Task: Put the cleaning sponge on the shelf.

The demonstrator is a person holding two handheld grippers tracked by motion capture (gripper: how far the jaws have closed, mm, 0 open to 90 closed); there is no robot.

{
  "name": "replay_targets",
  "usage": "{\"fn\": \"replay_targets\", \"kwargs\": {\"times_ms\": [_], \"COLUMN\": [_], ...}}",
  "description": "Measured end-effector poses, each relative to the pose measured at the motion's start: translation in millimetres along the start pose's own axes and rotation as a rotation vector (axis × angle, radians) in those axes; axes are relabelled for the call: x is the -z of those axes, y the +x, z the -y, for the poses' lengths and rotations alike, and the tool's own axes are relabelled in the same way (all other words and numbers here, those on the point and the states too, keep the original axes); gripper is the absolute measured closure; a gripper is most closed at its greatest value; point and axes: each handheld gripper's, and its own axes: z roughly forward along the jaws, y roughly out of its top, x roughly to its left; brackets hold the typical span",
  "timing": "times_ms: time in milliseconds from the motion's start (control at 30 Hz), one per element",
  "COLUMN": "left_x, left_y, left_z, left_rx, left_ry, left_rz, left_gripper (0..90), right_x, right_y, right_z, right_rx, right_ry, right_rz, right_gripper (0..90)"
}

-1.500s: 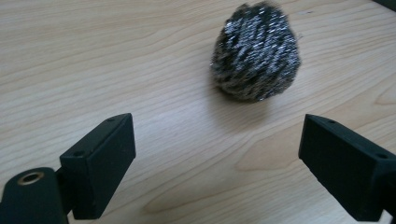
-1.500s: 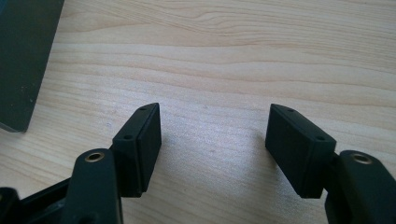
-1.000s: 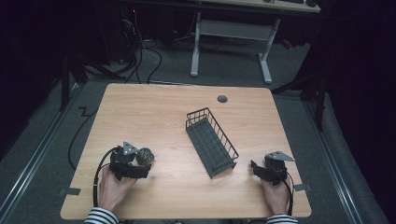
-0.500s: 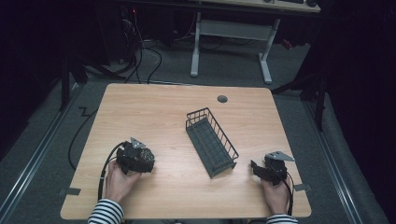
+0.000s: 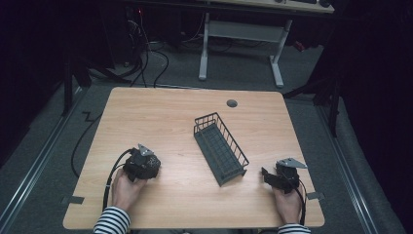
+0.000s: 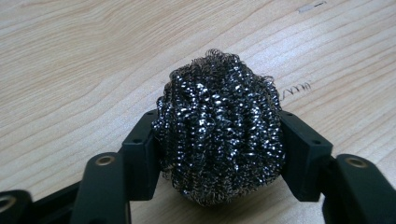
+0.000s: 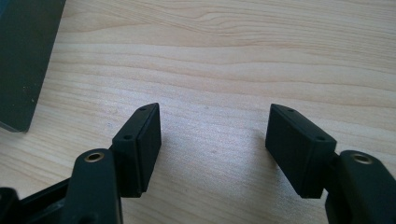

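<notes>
Left gripper jaws just closed onto round silvery steel-wool scourer, pads pressing both sides; right gripper open, nothing btwn jaws.

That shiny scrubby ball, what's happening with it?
A person at a table holds a gripper in each hand. The left gripper has just been closing its jaws, and they now squeeze the steel wool ball, which sits low over the wood. The right gripper is open with nothing in it, near a dark wire basket in the middle of the table.
</notes>
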Motion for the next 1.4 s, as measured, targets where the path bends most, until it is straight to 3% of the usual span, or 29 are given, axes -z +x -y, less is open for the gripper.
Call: {"fn": "replay_targets", "kwargs": {"times_ms": [567,733,1400], "left_x": [16.6,26.3,52.6], "left_y": [3.5,0.7,-6.8], "left_z": [-0.5,-6.6,-40.3], "left_rx": [0.047,0.023,0.001], "left_ry": [-0.049,-0.066,-0.117], "left_rz": [0.09,0.099,0.217], "left_gripper": [44.5,44.6,44.7], "right_x": [0.0,0.0,0.0], "right_y": [0.0,0.0,0.0], "right_z": [0.0,0.0,0.0], "right_rx": [0.0,0.0,0.0], "right_ry": [0.0,0.0,0.0], "right_rz": [0.0,0.0,0.0], "right_gripper": [36.0,36.0,36.0]}}
